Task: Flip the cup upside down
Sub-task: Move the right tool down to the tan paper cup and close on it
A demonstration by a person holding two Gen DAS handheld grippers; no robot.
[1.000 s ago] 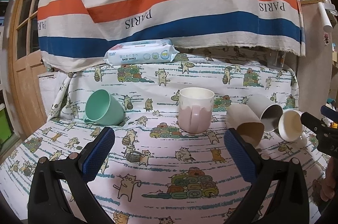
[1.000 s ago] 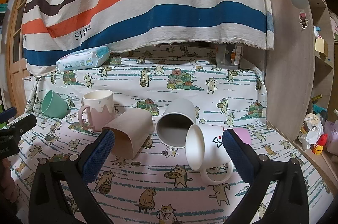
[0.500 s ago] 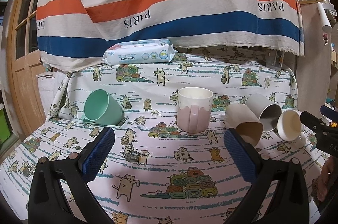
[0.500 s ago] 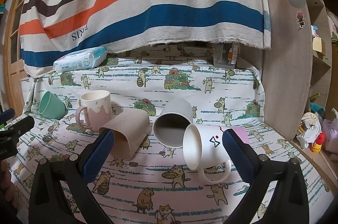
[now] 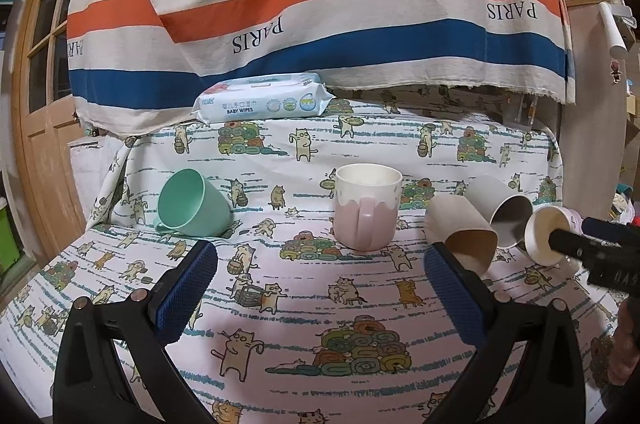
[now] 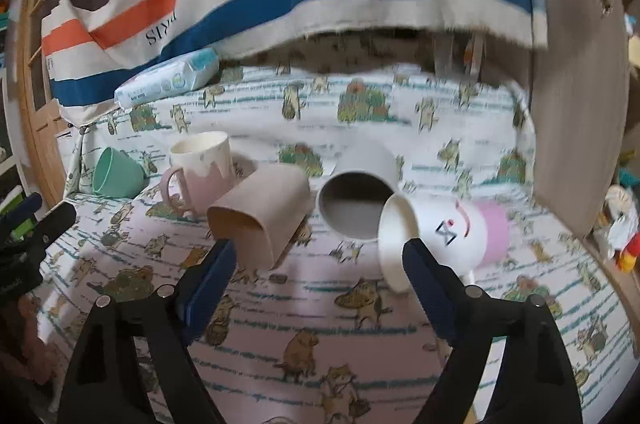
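Several cups sit on the cat-print cloth. A pink and white mug (image 5: 367, 210) (image 6: 200, 176) stands upright. A green cup (image 5: 190, 204) (image 6: 116, 174), a tan cup (image 5: 460, 230) (image 6: 260, 214), a grey cup (image 5: 500, 210) (image 6: 356, 202) and a white and pink mug (image 5: 548, 234) (image 6: 440, 234) lie on their sides. My left gripper (image 5: 320, 288) is open and empty, in front of the upright mug. My right gripper (image 6: 318, 282) is open and empty, close in front of the grey cup, with its fingers near the tan cup and the white mug.
A pack of baby wipes (image 5: 264, 102) (image 6: 168, 84) lies on the raised back ledge under a striped hanging cloth (image 5: 320, 4). A wooden door (image 5: 36, 64) stands at left, a wooden panel (image 6: 576, 104) at right. The right gripper's body shows in the left wrist view (image 5: 600, 248).
My right gripper has moved forward and down toward the lying cups, which now look larger; its view is blurred by motion. My left gripper has barely moved.
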